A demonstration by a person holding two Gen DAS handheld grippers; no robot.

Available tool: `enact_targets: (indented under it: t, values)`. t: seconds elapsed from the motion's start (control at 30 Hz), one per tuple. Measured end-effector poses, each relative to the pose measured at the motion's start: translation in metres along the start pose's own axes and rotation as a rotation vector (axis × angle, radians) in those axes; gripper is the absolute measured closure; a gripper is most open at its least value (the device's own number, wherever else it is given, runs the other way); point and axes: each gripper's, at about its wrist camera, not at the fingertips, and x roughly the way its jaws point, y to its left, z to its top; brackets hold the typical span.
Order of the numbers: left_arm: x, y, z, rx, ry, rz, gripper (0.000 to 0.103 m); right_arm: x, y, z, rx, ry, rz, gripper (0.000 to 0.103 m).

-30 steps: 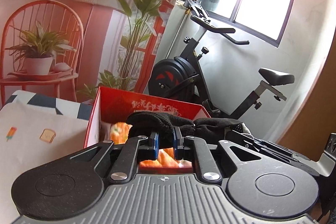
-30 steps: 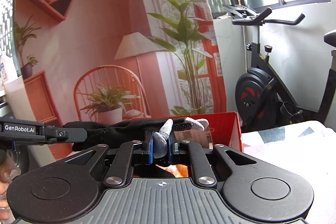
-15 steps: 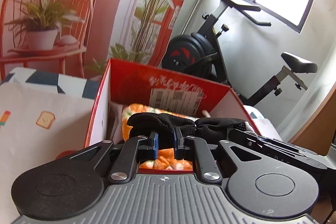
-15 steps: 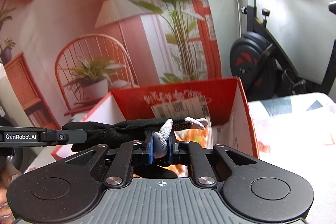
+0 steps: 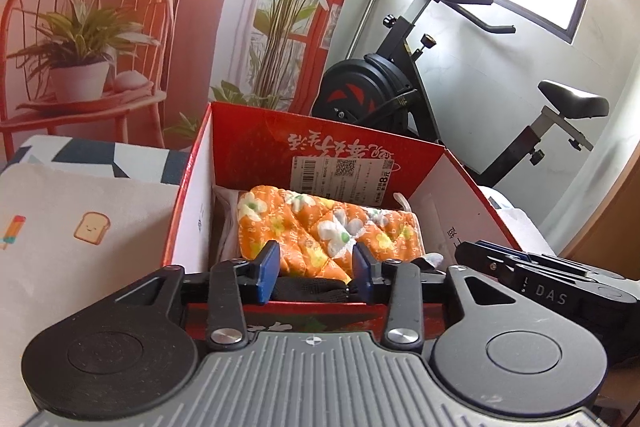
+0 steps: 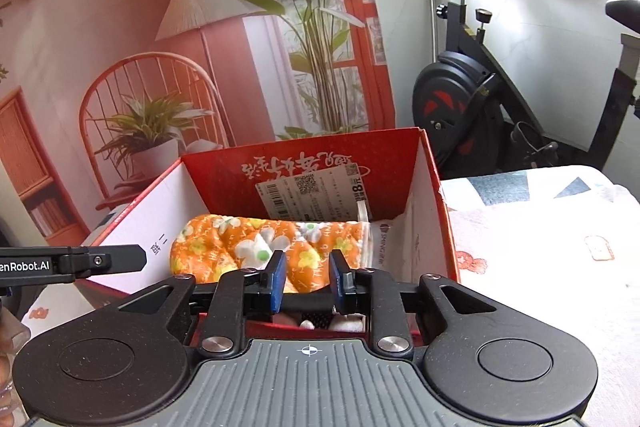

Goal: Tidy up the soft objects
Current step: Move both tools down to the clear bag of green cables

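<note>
Facing red box [image 5: 224,163] on table [image 5: 80,211], we see orange floral mitt [image 5: 320,227] inside. Black glove [image 5: 312,287] lies at near wall, released. Our left gripper [image 5: 314,269] and right gripper [image 6: 307,277] both spread, gripping nothing.

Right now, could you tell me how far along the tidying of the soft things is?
The orange floral mitt and the black glove lie in the red box. Nothing is in hand: the left gripper and right gripper are open. No other soft item shows outside the box.
</note>
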Motion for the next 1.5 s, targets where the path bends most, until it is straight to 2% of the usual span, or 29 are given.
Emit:
enact_targets:
  t: [0.43, 0.73, 0.83, 0.93, 1.0, 1.17, 1.23, 1.27, 1.3, 1.5]
  values:
    - [-0.053, -0.001, -0.027, 0.027, -0.025, 0.011, 0.057, -0.053, 0.014, -0.026, 0.003, -0.049, 0.073, 0.077]
    - [-0.073, 0.003, -0.062, -0.013, -0.01, 0.043, 0.053, -0.075, 0.028, -0.068, 0.019, 0.005, 0.1, 0.076]
    - [-0.081, 0.003, -0.074, -0.02, -0.023, 0.058, 0.046, -0.079, 0.029, -0.085, 0.035, 0.037, 0.112, 0.072]
    - [-0.084, 0.004, -0.083, -0.016, -0.016, 0.071, 0.046, -0.082, 0.032, -0.098, 0.039, 0.065, 0.114, 0.066]
    - [-0.085, 0.006, -0.088, -0.03, -0.018, 0.077, 0.046, -0.084, 0.033, -0.105, 0.027, 0.082, 0.113, 0.057]
    - [-0.087, 0.013, -0.104, -0.082, -0.005, 0.101, 0.046, -0.084, 0.033, -0.113, 0.017, 0.112, 0.1, 0.051]
    - [-0.087, 0.015, -0.107, -0.095, 0.005, 0.108, 0.046, -0.085, 0.032, -0.113, 0.013, 0.119, 0.099, 0.044]
    - [-0.087, 0.017, -0.11, -0.099, 0.008, 0.112, 0.045, -0.086, 0.033, -0.113, 0.007, 0.119, 0.1, 0.034]
    - [-0.087, 0.018, -0.11, -0.101, 0.012, 0.116, 0.045, -0.087, 0.034, -0.114, -0.003, 0.114, 0.103, 0.03]
    - [-0.087, 0.018, -0.11, -0.102, 0.017, 0.127, 0.044, -0.086, 0.05, -0.117, -0.107, 0.125, 0.114, 0.022]
